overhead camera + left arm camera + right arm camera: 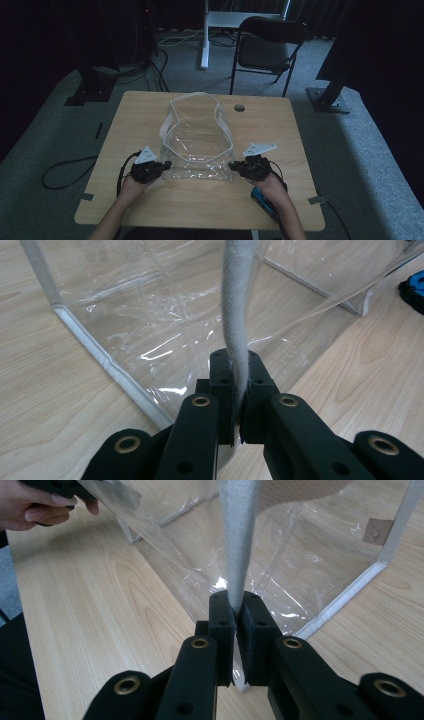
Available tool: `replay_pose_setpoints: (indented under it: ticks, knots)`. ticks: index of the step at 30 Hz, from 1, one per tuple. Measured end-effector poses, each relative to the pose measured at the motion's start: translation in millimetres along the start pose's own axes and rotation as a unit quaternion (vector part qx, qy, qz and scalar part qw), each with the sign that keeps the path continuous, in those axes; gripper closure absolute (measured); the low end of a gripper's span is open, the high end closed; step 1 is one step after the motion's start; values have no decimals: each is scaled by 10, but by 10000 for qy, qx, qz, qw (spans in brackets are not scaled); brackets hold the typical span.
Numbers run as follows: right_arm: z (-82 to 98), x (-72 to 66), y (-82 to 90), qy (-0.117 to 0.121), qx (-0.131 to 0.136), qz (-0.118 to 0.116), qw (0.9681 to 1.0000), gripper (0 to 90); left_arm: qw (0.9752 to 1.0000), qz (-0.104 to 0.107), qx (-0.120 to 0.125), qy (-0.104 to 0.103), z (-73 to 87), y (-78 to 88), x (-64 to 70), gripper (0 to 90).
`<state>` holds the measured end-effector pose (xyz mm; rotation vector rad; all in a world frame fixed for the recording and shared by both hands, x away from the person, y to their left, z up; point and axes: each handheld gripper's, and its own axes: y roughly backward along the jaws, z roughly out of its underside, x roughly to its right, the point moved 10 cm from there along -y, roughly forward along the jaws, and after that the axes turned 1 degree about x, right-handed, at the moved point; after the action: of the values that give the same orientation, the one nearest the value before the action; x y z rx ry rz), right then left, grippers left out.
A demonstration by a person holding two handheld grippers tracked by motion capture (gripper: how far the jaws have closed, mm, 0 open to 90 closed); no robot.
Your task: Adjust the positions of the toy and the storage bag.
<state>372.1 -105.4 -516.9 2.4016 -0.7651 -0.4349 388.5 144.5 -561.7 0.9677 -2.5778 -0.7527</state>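
1. Clear plastic with white fabric edging is what the bag (196,142) is made of; it is seen at the centre of the high view, standing on the wooden desk (150,200).
2. The bag lies between the two tongs: the left tongs (166,164) are closed on its lower left edge, the right tongs (231,165) on its lower right edge.
3. In the left gripper view the white trim (235,315) is pinched between the closed jaws; the same is seen in the right gripper view (239,545).
4. The long axis of the bag runs from the lower centre toward the upper centre of the high view, away from the person.
5. Both hands are judged equally near, so a pull to the sides or a lift must be shared.
6. The walls look thin, creased and shiny, and the mouth at the far end stands open.
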Motion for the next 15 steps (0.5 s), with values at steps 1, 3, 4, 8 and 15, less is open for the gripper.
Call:
replay_pose_setpoints:
  ticks: [1, 3, 4, 8, 15]
  knots:
    - [10, 13, 15, -11, -3, 11, 10000, 846, 10000, 3, -2, -13, -13, -18, 13, 873]
    - [26, 37, 42, -36, 0, 35, 10000, 846, 10000, 25, -22, -44, -27, -42, 32, 873]
    - [36, 49, 57, -48, -9, 56, 10000, 846, 10000, 44, -8, -49, -37, -59, 46, 873]
    - [73, 91, 111, -95, 4, 89, 9999, 847, 9999, 129, -25, -71, -65, -108, 92, 873]
    - [136, 164, 207, -164, 26, 184, 9997, 848, 9997, 210, -51, -125, -125, -202, 176, 873]
